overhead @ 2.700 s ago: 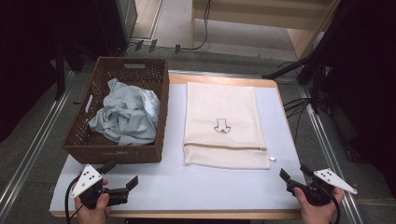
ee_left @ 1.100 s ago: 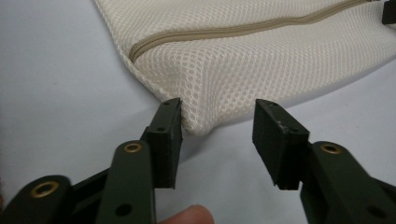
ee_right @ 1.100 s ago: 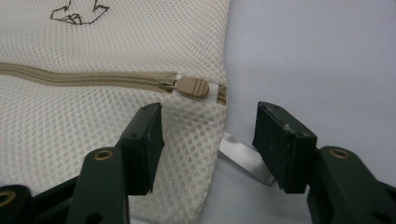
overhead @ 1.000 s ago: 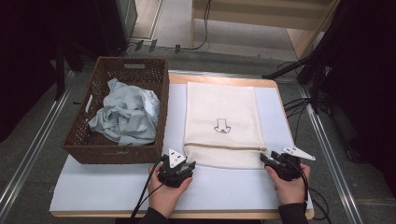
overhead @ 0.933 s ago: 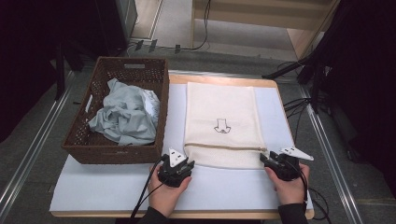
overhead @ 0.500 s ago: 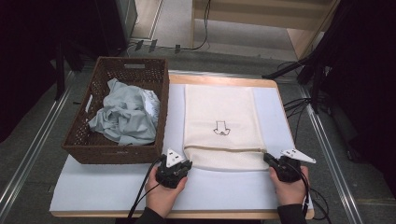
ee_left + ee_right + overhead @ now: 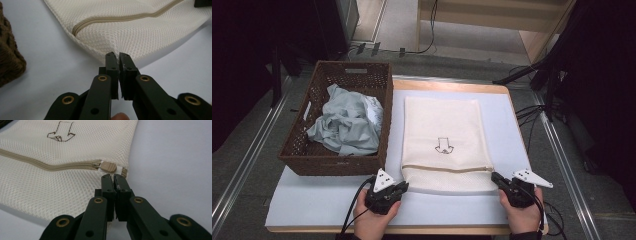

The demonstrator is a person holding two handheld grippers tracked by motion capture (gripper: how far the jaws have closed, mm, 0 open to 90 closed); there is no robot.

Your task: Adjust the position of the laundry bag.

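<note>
A cream mesh laundry bag (image 7: 444,125) with a drawn arrow and a tan zip lies flat on the white table cover (image 7: 312,200). My left gripper (image 7: 404,186) is shut on the bag's near left corner; in the left gripper view the jaws (image 7: 117,54) pinch the mesh (image 7: 140,35) just below the zip's end. My right gripper (image 7: 495,176) is shut on the near right corner. Its jaws (image 7: 111,177) hold the bag's edge (image 7: 50,182) right below the tan zip pull (image 7: 108,166). Both pinched corners are raised slightly off the cover.
A brown wicker basket (image 7: 384,115) stands left of the bag and holds crumpled grey-blue clothes (image 7: 346,122). Its near corner (image 7: 10,60) sits close to my left gripper. Cables trail from both grippers over the table's near edge.
Both grippers closed on the bag's near corners and drew back toward the table's near edge. The bag slid nearer with them, its near hem lifted a little.
</note>
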